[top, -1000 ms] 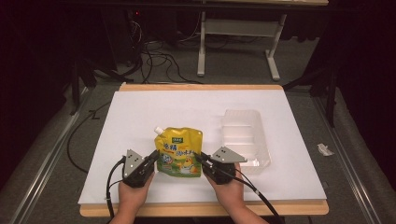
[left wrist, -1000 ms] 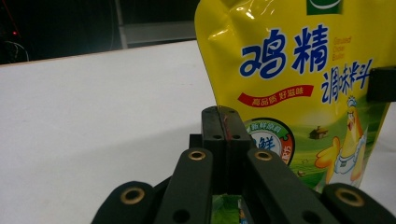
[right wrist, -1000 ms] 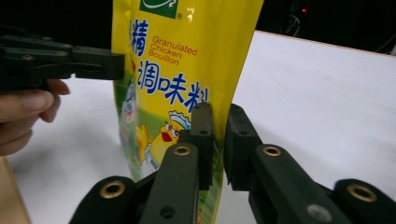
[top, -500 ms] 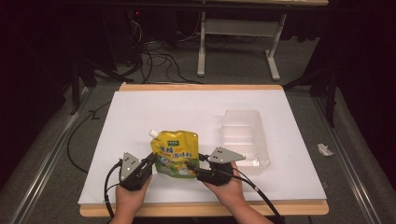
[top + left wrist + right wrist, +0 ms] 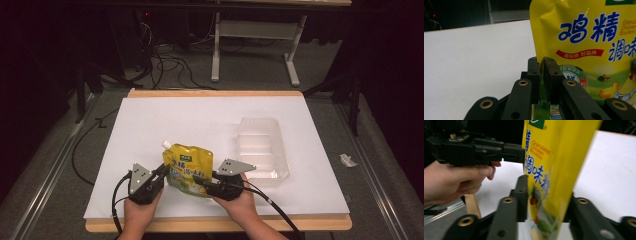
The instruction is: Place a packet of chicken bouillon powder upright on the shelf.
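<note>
Room: dark, with black cables point(image 5: 165, 55) on the floor beyond the table and a pale metal frame point(image 5: 255, 47) at the top centre of the high view.
Surface: wooden table point(image 5: 215, 93) covered by a white sheet point(image 5: 200, 120); the wood shows as a thin edge at the far and near sides.
Pouch: yellow stand-up pouch point(image 5: 188, 170) with blue Chinese lettering and a small white spout at its upper left corner; it sits lower centre in the high view, held upright between the two grippers.
Print: the left gripper view reads "Granulated Chicken Bouillon" partly, plus a red banner and a cartoon chick at the lower right.
Tray: clear plastic tray point(image 5: 262, 148) on the sheet, right of centre, just beside the right gripper and apart from the pouch.
Left gripper: left gripper point(image 5: 161, 174) at the lower left of the pouch; in its own view its jaws are pressed nearly together, pinching the pouch's left side seam.
Right gripper: right gripper point(image 5: 200, 183) at the pouch's lower right; in its own view the jaws stand on either side of the pouch's edge, clamping it.
Hands: left hand point(image 5: 137, 212) and right hand point(image 5: 240, 205) enter from the bottom edge, each wrapped around its gripper.
Scrap: small white scrap point(image 5: 347, 160) on the grey floor, right of the table.
</note>
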`<state>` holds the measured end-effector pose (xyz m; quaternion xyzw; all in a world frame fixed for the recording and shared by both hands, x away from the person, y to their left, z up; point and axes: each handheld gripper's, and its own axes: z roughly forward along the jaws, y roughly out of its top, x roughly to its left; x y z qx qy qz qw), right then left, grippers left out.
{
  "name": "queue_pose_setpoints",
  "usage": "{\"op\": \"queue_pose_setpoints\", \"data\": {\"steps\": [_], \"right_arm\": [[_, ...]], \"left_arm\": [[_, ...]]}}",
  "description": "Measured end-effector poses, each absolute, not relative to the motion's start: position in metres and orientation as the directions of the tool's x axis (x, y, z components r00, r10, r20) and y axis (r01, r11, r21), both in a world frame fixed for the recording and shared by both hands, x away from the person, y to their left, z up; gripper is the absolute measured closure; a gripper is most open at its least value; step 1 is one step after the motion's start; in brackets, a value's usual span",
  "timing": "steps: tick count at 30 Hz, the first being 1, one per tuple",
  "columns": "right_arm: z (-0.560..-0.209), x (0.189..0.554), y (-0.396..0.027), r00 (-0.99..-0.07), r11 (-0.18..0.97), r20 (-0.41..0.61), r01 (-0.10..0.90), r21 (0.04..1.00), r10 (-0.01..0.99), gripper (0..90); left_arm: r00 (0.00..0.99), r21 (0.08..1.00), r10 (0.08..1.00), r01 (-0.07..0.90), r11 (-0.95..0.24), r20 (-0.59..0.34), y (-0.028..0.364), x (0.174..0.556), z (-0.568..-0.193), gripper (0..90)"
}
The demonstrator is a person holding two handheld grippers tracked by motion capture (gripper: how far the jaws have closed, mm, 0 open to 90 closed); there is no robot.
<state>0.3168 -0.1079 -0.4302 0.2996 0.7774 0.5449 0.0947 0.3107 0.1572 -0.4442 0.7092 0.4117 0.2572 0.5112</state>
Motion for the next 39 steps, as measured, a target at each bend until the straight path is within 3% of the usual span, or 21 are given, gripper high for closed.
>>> {"op": "queue_pose_setpoints", "data": {"steps": [4, 7, 15, 27, 39], "right_arm": [[-0.429, 0.32, -0.105, -0.819, 0.248, 0.186, 0.367, 0.896, 0.542, 81.9], [-0.427, 0.322, -0.105, -0.814, 0.246, 0.205, 0.388, 0.888, 0.544, 84.0], [-0.417, 0.323, -0.115, -0.805, 0.229, 0.176, 0.36, 0.904, 0.567, 84.7], [-0.402, 0.315, -0.13, -0.812, 0.221, 0.139, 0.312, 0.924, 0.567, 84.8], [-0.39, 0.314, -0.147, -0.828, 0.224, 0.118, 0.281, 0.933, 0.548, 85.1]], "left_arm": [[0.529, 0.936, 0.847, 0.322, -0.142, -0.054, 0.157, 0.311, -0.444, 82.7], [0.52, 0.937, 0.851, 0.33, -0.116, -0.078, 0.159, 0.312, -0.443, 78.3], [0.508, 0.938, 0.85, 0.343, -0.054, -0.137, 0.169, 0.313, -0.441, 63.5], [0.518, 0.938, 0.851, 0.331, -0.105, -0.088, 0.164, 0.313, -0.441, 49.4], [0.545, 0.919, 0.831, 0.375, -0.125, -0.11, 0.163, 0.317, -0.444, 36.6]]}}
